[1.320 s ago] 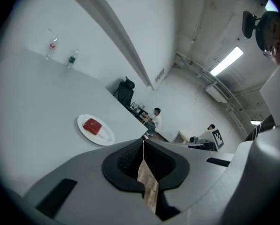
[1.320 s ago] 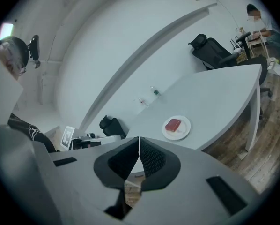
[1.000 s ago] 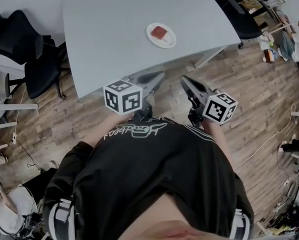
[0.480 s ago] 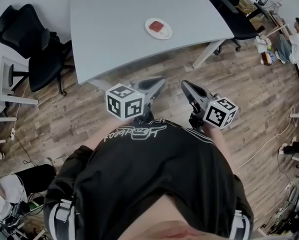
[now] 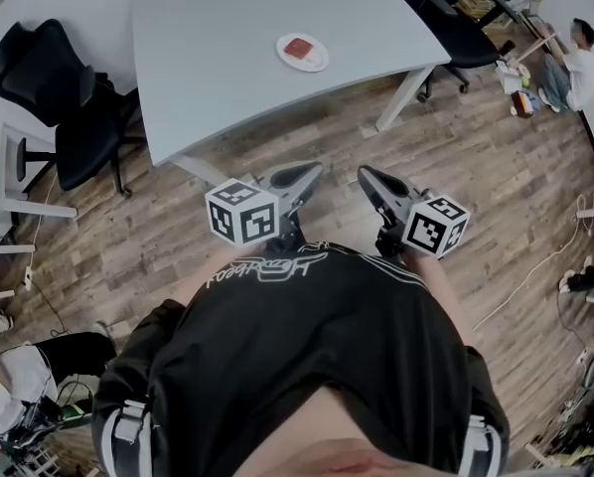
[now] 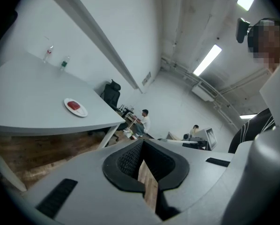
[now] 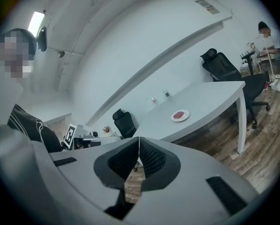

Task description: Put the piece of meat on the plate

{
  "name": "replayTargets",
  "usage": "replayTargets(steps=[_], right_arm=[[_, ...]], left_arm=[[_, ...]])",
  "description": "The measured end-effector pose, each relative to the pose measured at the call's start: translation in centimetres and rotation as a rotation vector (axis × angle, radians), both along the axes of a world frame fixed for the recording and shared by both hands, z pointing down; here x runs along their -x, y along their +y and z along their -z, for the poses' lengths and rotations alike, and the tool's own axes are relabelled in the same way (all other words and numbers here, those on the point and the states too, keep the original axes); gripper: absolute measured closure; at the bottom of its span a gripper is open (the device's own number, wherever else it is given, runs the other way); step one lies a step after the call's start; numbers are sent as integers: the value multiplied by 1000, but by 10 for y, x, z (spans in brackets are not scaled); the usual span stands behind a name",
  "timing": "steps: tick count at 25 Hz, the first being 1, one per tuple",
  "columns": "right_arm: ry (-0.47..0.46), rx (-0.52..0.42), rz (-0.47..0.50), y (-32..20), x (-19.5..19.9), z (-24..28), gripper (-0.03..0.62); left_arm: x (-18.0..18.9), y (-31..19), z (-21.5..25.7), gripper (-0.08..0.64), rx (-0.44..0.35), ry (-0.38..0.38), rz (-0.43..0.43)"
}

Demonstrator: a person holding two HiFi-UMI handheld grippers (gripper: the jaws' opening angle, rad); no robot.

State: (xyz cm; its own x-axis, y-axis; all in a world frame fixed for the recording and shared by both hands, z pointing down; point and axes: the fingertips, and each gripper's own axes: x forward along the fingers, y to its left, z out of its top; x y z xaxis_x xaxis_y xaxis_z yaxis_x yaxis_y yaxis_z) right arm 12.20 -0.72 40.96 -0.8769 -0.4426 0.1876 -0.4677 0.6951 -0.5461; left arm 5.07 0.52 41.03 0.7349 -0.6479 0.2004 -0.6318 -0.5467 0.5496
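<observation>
Head view: meat (image 5: pixel 299 48) on plate (image 5: pixel 320 64), far ahead on the surface (image 5: pixel 208 68); my left gripper (image 5: pixel 317 171) and right gripper (image 5: pixel 363 173) clenched empty, right perhaps nearer.

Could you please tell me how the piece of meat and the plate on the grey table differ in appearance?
The piece of meat is red; the plate is white. The meat is roughly rectangular, the plate round. The meat is smaller and lies on the plate, covering only part of it. Both rest on the grey table.
</observation>
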Motion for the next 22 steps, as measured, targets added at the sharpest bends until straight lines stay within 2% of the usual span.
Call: replayTargets(steps=[13,22], right_arm=[[61,38,4,22,-5,-26,581],[58,50,17,30,5,-30,581]], left_arm=[[0,19,-22,552,35,19,7],[9,25,-26,552,42,24,15]])
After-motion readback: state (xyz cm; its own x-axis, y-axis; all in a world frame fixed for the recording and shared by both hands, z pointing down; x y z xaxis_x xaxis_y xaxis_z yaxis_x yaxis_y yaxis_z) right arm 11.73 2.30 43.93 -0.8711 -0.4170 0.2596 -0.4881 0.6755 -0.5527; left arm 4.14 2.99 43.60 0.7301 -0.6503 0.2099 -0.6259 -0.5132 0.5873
